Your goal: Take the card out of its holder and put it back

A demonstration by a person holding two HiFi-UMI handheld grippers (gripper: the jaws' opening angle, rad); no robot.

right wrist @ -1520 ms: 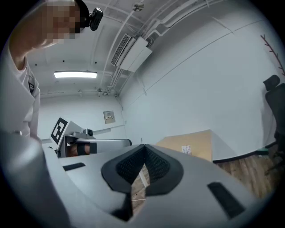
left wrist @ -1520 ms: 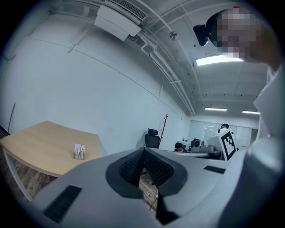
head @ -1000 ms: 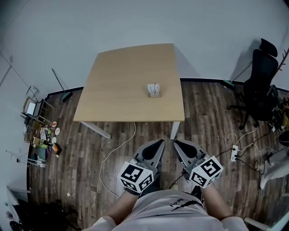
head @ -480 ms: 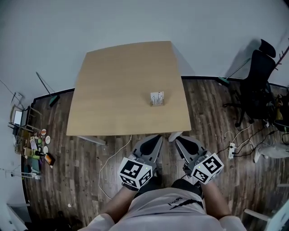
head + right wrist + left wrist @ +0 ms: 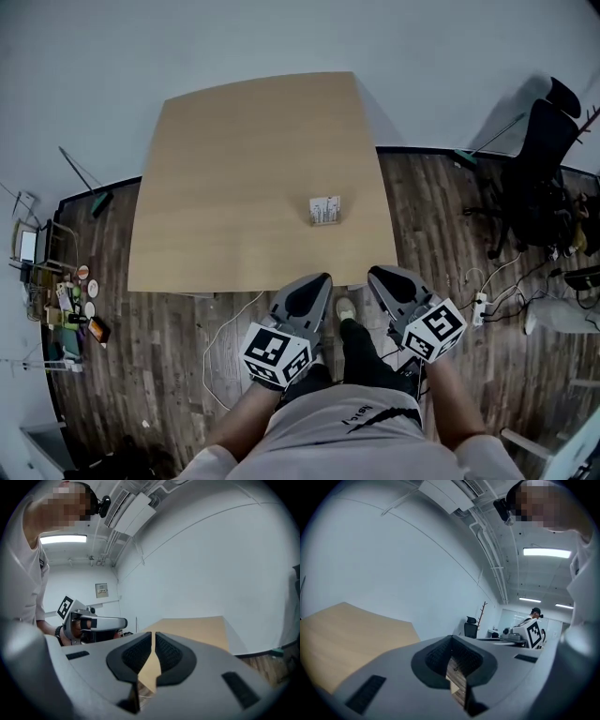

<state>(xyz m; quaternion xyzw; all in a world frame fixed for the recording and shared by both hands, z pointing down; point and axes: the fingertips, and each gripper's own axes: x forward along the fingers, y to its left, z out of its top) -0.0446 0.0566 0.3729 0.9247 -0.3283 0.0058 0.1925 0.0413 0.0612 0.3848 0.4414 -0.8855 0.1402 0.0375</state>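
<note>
Spotted the small white card holder (image 5: 324, 210) standing near the right front of the square light-wood table (image 5: 234, 159), card too small to tell from holder, nothing touching it. Found the left gripper (image 5: 317, 283) and right gripper (image 5: 379, 277) low by the body, short of the table's edge, well apart from the holder, jaws of each closed together on nothing. Judged the job not yet begun: reach, pull-out and return all left.

Person a step closer to the bench (image 5: 234, 187), left tool (image 5: 317, 279) and right tool (image 5: 379, 274) now at its near edge, earlier well short of it, a shoe (image 5: 346, 307) newly forward between them.
</note>
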